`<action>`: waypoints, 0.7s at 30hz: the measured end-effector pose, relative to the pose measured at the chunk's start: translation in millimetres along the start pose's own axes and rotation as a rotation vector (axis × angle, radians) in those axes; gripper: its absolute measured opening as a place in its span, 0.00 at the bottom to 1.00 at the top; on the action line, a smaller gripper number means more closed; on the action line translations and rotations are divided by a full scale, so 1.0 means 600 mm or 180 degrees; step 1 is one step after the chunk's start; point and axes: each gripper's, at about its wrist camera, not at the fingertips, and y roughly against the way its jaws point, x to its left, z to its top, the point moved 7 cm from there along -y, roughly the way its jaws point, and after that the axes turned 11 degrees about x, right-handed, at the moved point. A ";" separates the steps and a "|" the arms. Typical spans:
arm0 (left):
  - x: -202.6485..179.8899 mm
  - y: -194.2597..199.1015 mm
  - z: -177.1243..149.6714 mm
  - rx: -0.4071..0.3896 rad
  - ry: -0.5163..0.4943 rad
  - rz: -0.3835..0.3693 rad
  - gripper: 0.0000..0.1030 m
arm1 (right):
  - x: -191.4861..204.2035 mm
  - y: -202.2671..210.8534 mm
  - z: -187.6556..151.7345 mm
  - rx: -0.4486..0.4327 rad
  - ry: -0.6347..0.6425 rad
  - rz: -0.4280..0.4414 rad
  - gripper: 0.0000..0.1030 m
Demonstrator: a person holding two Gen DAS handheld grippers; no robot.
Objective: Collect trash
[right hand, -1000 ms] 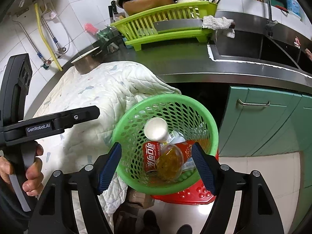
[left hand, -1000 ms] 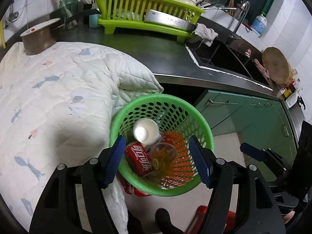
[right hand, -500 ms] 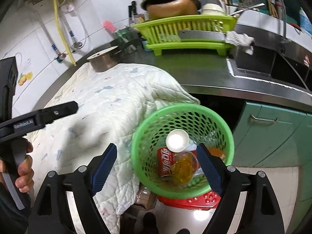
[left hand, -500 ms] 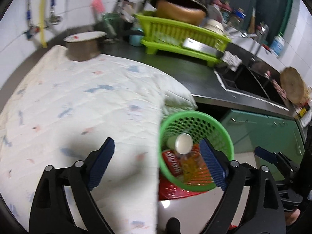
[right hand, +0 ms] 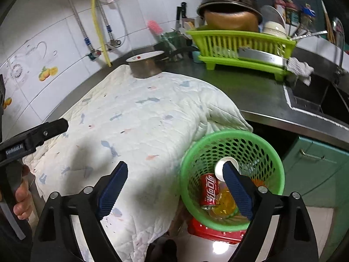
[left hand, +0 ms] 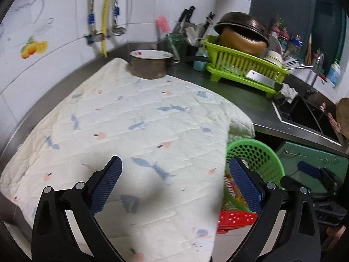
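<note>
Both tongs stood wide apart with nothing between their pads, each having just been opening. The left tongs [left hand: 175, 182] hung over the near part of the quilted cloth [left hand: 135, 120] that covered the bench [left hand: 246, 96]. The right tongs [right hand: 174, 185] hung above the cloth's right edge and the green basket [right hand: 277, 163], which stood below the bench's near-right edge on something red [right hand: 209, 231]. In the basket lay the collected trash: a red can [right hand: 210, 187], a white cup [right hand: 220, 167] and a clear cup with yellow contents [right hand: 224, 205]. At the far end of the cloth stood a metal pot [left hand: 150, 64]; right of it sat a green dish rack [left hand: 244, 69], and beyond that the sink [right hand: 316, 98].
</note>
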 end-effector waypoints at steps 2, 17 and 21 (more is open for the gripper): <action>0.016 0.007 -0.003 -0.0013 0.0073 0.0060 0.95 | 0.009 0.000 0.005 -0.0003 0.0028 0.0018 0.84; 0.135 0.075 -0.033 -0.0221 0.0450 0.0513 0.95 | 0.105 0.008 0.043 -0.0087 0.0298 0.0152 0.85; 0.158 0.097 -0.036 -0.0300 0.0541 0.0597 0.95 | 0.124 0.020 0.051 -0.0156 0.0365 0.0160 0.85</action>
